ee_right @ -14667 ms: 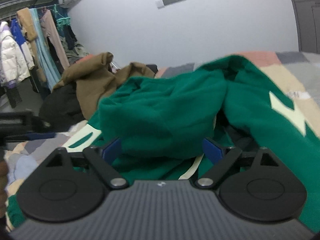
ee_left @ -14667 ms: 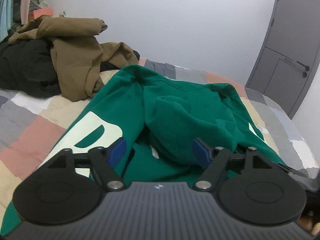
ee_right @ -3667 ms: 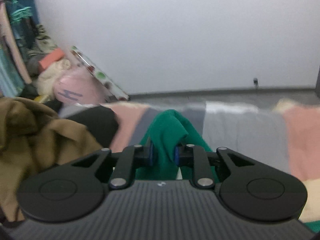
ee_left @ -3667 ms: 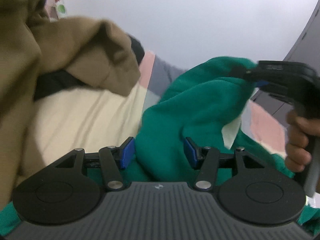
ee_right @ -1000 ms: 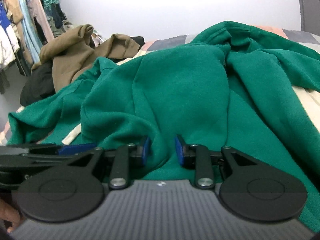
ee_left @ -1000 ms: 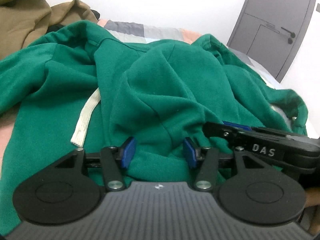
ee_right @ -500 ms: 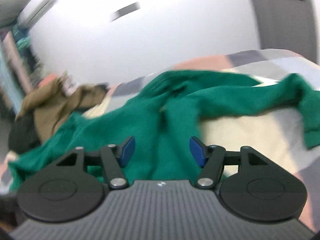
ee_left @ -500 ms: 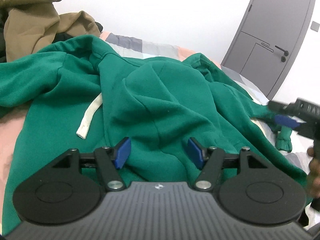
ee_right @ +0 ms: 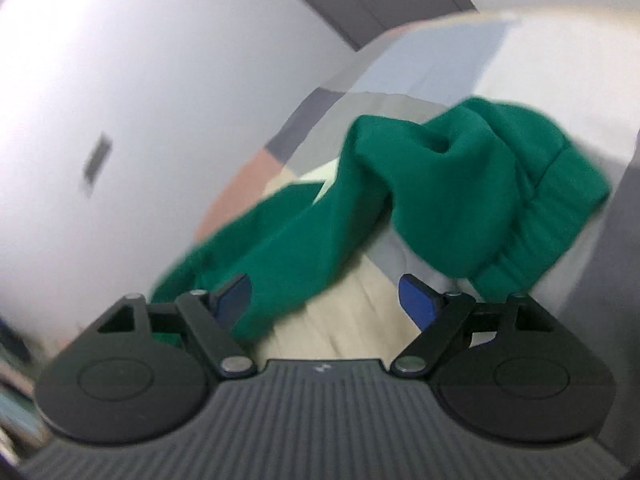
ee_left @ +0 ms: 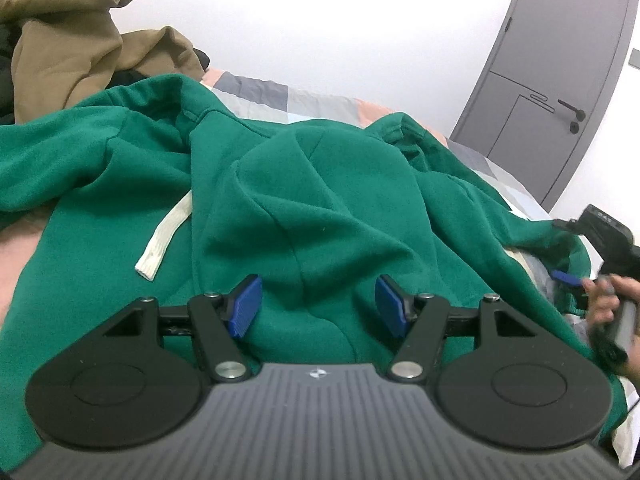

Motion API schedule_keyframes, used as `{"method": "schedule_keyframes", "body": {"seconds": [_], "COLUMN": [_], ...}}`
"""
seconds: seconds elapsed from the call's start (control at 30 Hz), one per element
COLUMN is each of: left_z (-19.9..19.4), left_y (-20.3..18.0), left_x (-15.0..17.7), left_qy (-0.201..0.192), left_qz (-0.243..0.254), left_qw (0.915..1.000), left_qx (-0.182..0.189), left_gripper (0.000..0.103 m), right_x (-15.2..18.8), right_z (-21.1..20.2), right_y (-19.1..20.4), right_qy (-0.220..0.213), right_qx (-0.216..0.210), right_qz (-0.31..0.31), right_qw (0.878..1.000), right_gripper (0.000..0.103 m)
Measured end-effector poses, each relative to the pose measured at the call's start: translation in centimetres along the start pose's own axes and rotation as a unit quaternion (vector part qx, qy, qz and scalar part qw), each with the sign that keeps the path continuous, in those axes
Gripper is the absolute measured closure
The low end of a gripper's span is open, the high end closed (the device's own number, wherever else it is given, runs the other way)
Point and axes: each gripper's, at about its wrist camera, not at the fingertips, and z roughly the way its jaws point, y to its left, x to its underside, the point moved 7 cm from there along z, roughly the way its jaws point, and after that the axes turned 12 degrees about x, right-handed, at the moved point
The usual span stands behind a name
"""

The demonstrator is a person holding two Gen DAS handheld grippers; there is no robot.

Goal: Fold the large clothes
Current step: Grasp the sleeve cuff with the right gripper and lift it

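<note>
A large green hoodie (ee_left: 320, 184) lies rumpled on the bed, hood uppermost, with a white drawstring (ee_left: 160, 248) to the left. My left gripper (ee_left: 318, 306) hovers open over the hood's fold, its blue pads clear of the cloth. At the right edge a hand (ee_left: 604, 300) holds my right gripper (ee_left: 576, 250) by the hoodie's right sleeve. In the blurred, tilted right wrist view, the right gripper (ee_right: 328, 304) has its jaws opening wide. The green sleeve (ee_right: 400, 200) with its ribbed cuff (ee_right: 552, 200) lies just ahead, brushing past the left finger, with bedcover showing between the pads.
A brown garment (ee_left: 72, 40) is heaped over dark clothes at the back left. The patchwork bedcover (ee_left: 260, 88) runs to a white wall. A grey door (ee_left: 560, 80) stands at the right, beyond the bed's edge.
The right gripper let go of the hoodie's body, swung right to the sleeve cuff, rolled and opened wide. The left gripper widened off the hood fold and hardly moved.
</note>
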Motion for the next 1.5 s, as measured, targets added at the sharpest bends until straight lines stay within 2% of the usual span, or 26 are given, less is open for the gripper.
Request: {"method": "schedule_keyframes", "body": {"seconds": [0.1,0.17,0.3,0.4,0.53,0.6,0.67,0.8,0.9,0.97,1.1,1.27,1.4,1.47,1.5], "left_z": [0.2,0.5,1.3,2.0,2.7,2.9,3.0,3.2,3.2,3.3,3.3,3.3,3.7,3.9,3.9], "left_y": [0.3,0.5,1.1,1.5,1.8,2.0,2.1,2.4,2.3,2.3,2.2,2.1,2.1,2.2,2.2], "left_x": [0.3,0.4,0.3,0.2,0.0,-0.1,-0.2,-0.4,-0.3,-0.3,-0.2,0.0,0.0,-0.1,-0.1], "left_qy": [0.004,0.008,0.009,0.010,0.011,0.010,0.008,0.005,0.005,0.005,0.006,0.008,0.010,0.009,0.008], "left_qz": [-0.001,-0.008,-0.022,-0.031,-0.037,-0.042,-0.047,-0.055,-0.051,-0.048,-0.043,-0.033,-0.027,-0.034,-0.036], "left_qw": [1.0000,0.9999,0.9997,0.9994,0.9992,0.9991,0.9989,0.9985,0.9987,0.9988,0.9991,0.9994,0.9995,0.9992,0.9991], "left_qx": [-0.003,-0.003,-0.004,-0.005,-0.003,-0.002,-0.001,0.002,0.001,-0.002,-0.004,-0.009,-0.015,-0.017,-0.018], "left_gripper": [0.035,0.035,0.035,0.035,0.035,0.035,0.035,0.035,0.035,0.035,0.035,0.035,0.035,0.035,0.035], "right_x": [-1.2,-1.8,-3.9,-5.2,-7.0,-8.5,-11.1,-15.8,-17.5,-17.4,-14.8,-12.9,-13.7,-14.8,-15.5], "right_z": [2.6,4.4,6.1,6.1,6.5,6.5,6.0,3.8,2.5,2.7,5.1,8.4,10.0,10.9,11.2], "right_y": [-1.2,-1.8,-2.9,-3.9,-4.3,-3.9,-3.5,-1.9,-1.8,-2.6,-6.2,-9.0,-9.4,-9.3,-9.4], "right_qy": [-0.002,0.012,-0.002,-0.023,-0.035,-0.049,-0.079,-0.129,-0.147,-0.146,-0.069,-0.022,-0.053,-0.073,-0.082], "right_qx": [-0.017,-0.027,-0.035,-0.014,0.035,0.048,0.041,-0.014,-0.052,-0.031,0.010,0.043,0.056,0.074,0.084], "right_qz": [0.060,0.100,0.200,0.274,0.318,0.310,0.275,0.218,0.190,0.181,0.225,0.251,0.231,0.204,0.194], "right_qw": [0.998,0.995,0.979,0.961,0.947,0.948,0.957,0.967,0.969,0.972,0.972,0.967,0.970,0.973,0.974], "right_gripper": [0.020,0.020,0.020,0.021,0.021,0.021,0.021,0.018,0.019,0.019,0.019,0.019,0.023,0.033,0.043]}}
